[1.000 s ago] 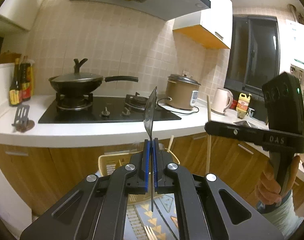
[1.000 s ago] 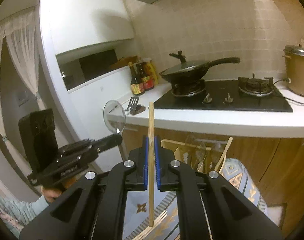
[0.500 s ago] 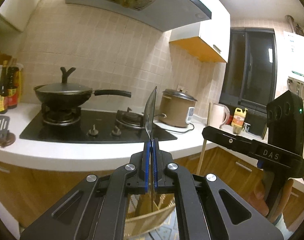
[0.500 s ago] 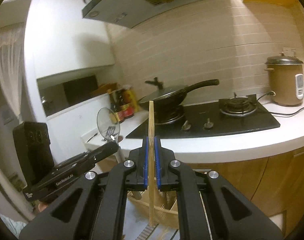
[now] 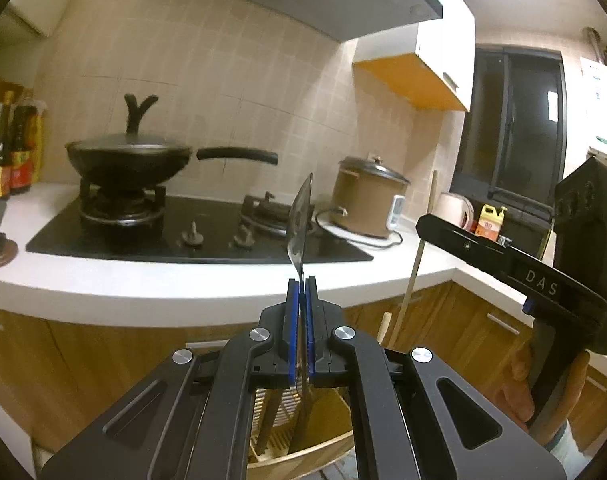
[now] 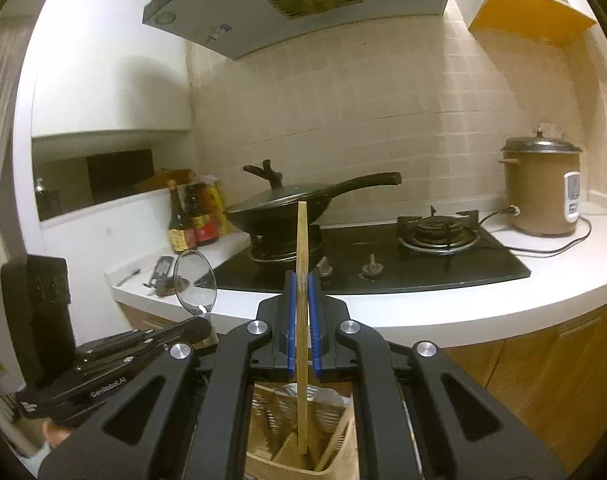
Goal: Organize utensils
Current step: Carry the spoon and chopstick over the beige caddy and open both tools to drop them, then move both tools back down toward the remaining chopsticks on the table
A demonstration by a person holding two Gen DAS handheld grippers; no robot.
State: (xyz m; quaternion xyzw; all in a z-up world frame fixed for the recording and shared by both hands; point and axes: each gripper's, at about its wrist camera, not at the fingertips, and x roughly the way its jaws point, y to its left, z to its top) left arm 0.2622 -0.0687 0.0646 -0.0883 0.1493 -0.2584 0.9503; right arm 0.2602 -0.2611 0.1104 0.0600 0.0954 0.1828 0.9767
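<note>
A tiled kitchen, white worktop [image 5: 151, 288] running under the hood, a lidded black wok [image 5: 129, 158] on the hob and a brown rice cooker [image 6: 541, 190] off to the right. Left claw [image 5: 299, 320] is clenched on a metal spoon [image 5: 299, 222], handle pinched between the blue pads, long axis upright, bowl pointing up and seen edge-on from its own camera, a thin shiny sliver leaning slightly right. From the right wrist view the same spoon [image 6: 195, 282] shows its round, glossy bowl face-on, poking up out of the left claw [image 6: 201, 322] in front of the worktop edge. Right claw [image 6: 301, 320] is clamped on a pale wooden chopstick [image 6: 302, 320], standing near vertical, top end up level with the wok, lower end hanging down over a slatted wooden utensil holder [image 6: 299, 436] with dividers. That holder [image 5: 303, 436] sits below the left claw too. Both utensils are held in the air, in front of the worktop.
</note>
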